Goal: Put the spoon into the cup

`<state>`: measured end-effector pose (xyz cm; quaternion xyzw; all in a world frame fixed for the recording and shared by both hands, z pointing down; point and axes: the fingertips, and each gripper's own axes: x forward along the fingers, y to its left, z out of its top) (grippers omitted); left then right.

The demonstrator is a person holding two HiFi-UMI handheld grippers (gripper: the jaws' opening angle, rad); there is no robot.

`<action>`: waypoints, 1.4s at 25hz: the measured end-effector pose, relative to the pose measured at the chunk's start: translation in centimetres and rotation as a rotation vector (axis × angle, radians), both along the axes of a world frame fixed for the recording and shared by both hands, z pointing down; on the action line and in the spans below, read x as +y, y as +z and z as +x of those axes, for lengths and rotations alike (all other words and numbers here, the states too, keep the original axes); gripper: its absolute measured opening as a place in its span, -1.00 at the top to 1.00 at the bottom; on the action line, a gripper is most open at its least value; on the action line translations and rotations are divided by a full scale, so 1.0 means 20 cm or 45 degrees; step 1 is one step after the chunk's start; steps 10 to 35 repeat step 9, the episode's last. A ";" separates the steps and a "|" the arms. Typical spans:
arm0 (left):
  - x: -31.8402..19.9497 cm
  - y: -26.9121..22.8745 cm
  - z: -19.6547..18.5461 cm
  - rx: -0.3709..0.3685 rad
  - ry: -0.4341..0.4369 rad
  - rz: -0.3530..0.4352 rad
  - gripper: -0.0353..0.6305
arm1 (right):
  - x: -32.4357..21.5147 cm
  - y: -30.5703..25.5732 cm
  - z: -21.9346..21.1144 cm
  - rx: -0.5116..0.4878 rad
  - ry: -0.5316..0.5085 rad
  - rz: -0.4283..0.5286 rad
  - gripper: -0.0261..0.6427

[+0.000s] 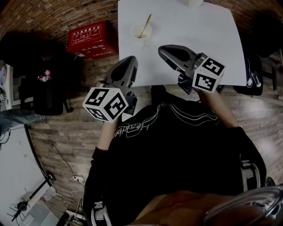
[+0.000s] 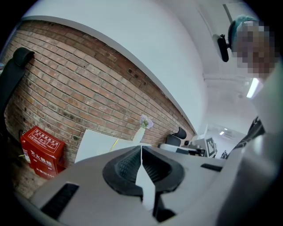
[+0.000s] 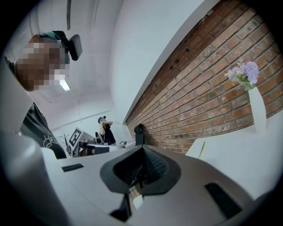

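Spoon (image 1: 146,24) tilted upper-right in cup (image 1: 140,38), upper centre; left tool (image 1: 127,66) and right tool (image 1: 170,52) below, pressed together, empty

Vase (image 1: 193,2) cut by the top edge — spoon (image 1: 146,24) bowl hidden inside cup (image 1: 142,39).

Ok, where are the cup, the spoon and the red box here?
cup (image 1: 142,41), head view, its near side wall.
spoon (image 1: 146,24), head view, the middle of its handle.
red box (image 1: 92,39), head view, its printed top face.
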<state>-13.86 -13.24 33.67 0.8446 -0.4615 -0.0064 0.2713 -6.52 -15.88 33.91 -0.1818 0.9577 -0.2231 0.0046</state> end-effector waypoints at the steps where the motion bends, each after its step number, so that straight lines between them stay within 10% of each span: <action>1: 0.00 0.00 0.00 0.000 -0.002 -0.001 0.87 | 0.00 0.00 0.00 0.001 0.001 0.000 0.93; 35: -0.02 0.02 0.01 -0.004 0.004 -0.006 0.87 | -0.03 0.03 0.01 0.000 0.010 -0.015 0.93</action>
